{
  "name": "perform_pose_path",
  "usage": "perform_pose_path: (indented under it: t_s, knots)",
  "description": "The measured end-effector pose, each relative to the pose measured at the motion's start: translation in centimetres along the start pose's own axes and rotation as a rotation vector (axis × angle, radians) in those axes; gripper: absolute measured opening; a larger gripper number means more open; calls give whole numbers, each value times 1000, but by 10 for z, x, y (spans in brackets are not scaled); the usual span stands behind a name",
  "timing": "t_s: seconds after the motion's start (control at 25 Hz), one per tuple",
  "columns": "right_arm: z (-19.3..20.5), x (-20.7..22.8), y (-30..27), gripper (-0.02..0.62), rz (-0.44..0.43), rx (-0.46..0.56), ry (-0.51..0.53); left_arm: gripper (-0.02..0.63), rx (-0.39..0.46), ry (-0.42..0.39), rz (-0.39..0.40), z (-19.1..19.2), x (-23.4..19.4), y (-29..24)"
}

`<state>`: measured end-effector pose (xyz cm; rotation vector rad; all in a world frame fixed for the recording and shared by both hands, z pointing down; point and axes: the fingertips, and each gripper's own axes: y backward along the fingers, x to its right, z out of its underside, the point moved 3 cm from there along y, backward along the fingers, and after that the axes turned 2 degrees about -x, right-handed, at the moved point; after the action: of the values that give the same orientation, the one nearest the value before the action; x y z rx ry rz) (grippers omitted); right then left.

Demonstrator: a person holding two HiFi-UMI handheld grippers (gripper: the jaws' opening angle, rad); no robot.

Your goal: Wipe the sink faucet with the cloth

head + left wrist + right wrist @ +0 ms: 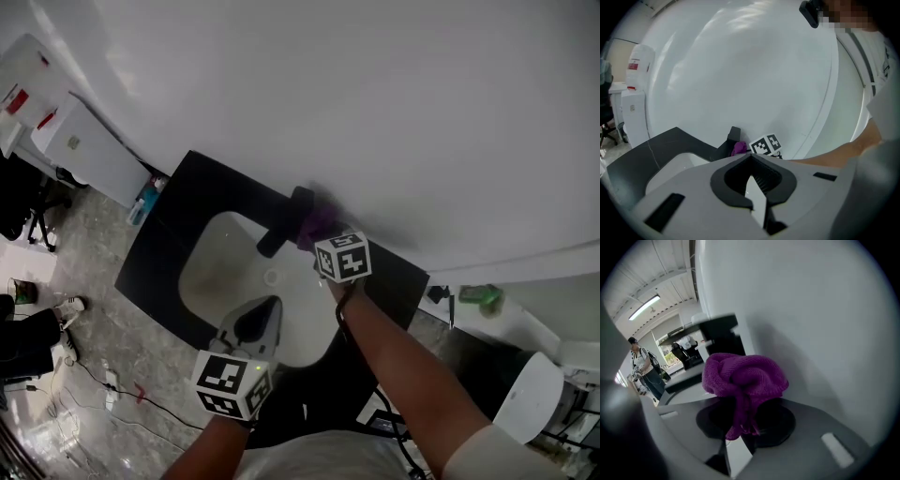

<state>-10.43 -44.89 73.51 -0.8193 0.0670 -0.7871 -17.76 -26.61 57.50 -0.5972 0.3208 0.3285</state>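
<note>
The black faucet (279,225) stands at the back of a white sink (211,272) set in a black counter (164,246). My right gripper (328,242) is shut on a bunched purple cloth (319,225), held against the faucet's right side by the white wall. In the right gripper view the cloth (743,373) bulges over the jaws, with the faucet (719,336) just behind it. My left gripper (270,305) hovers over the sink's near edge, shut and holding nothing. From the left gripper view, faucet (733,136) and cloth (739,148) lie ahead.
A white wall rises right behind the faucet. A blue bottle (145,200) stands left of the counter, near a white cabinet (89,145). A green object (480,296) and a white bin (530,384) are to the right. A person (643,369) stands far off.
</note>
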Motion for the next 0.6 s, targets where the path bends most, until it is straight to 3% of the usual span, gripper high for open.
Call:
perform_pose_path:
  t_s: [0.16,0.24,0.4,0.48,0.6]
  knots:
    - [32,-8,-18,98,-44,-122,64,6,-7,17,-14,3,-12,4]
    - [13,-14,13,98,-35,-57,82,6,0,19,-14,-1,-12,7]
    - [-62,-33,87,98,-40,183,122,6,8,14,-4,-8,-12,7]
    - [-78,-37,88,98,-44,218,167,6,11,14,-10,-9,-13,8]
    - [-69,-27,69,95,-6,240,188,6,19,13,-22,-12,-13,12]
